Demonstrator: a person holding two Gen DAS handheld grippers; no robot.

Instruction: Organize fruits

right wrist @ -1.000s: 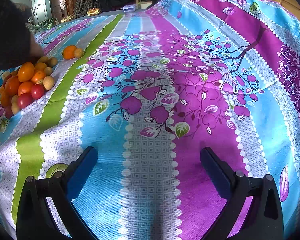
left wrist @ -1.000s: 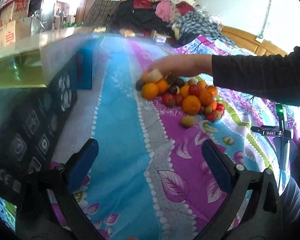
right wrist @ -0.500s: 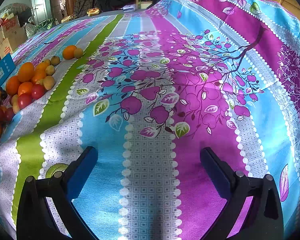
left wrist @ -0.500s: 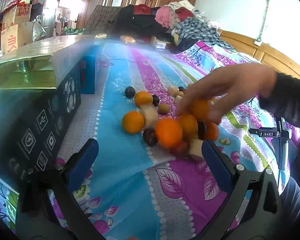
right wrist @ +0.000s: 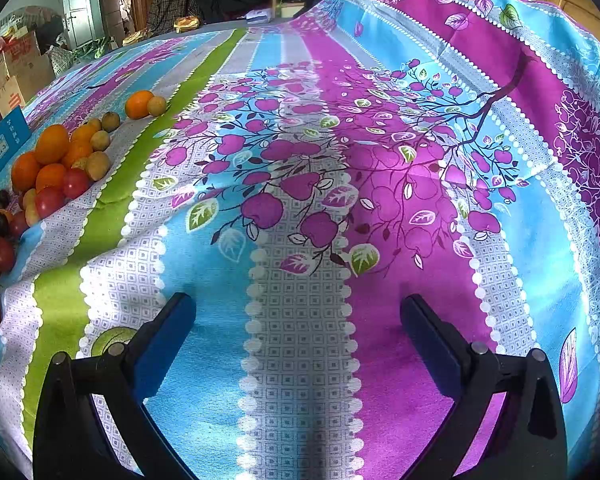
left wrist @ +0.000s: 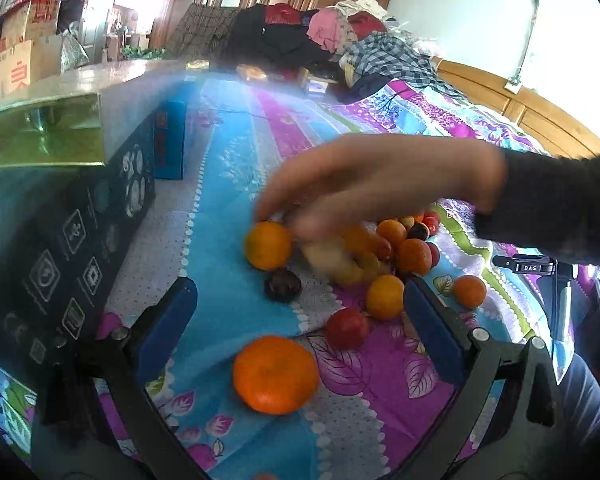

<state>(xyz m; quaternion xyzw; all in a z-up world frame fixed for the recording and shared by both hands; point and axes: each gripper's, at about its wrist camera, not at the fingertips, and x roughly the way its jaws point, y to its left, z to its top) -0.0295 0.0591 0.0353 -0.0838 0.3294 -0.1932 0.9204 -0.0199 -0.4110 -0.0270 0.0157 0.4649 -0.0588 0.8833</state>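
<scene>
We find the left tool (left wrist: pixel 300 312) with its two blue-padded fingers (left wrist: pixel 168 328) set wide apart and holding nothing. It stands low over a bed covered by a striped floral bedspread (left wrist: pixel 228 184). Between its fingers lies a large orange (left wrist: pixel 275 374). Just beyond that sit a red fruit (left wrist: pixel 347 328), a dark plum (left wrist: pixel 283 285) and a small orange fruit (left wrist: pixel 385 297). Farther on, a bare hand (left wrist: pixel 380 180) with a dark sleeve (left wrist: pixel 560 204) reaches in from the right over the main heap of fruit (left wrist: pixel 380 248); it is blurred, and its fingertips are at another orange (left wrist: pixel 268 245). We cannot tell whether the hand grips any piece. One more orange fruit (left wrist: pixel 469 291) lies apart to the right of the tool. A dark printed box (left wrist: pixel 68 248) stands along the left side, with a blue box (left wrist: pixel 171 140) behind it.

We find the right tool (right wrist: pixel 298 328) likewise spread open and empty, over bare bedspread (right wrist: pixel 300 200). In its view the fruit heap (right wrist: pixel 52 168) lies at the far left edge, well apart from the tool, with an orange and a smaller yellowish fruit (right wrist: pixel 145 105) set off beyond the heap.
</scene>
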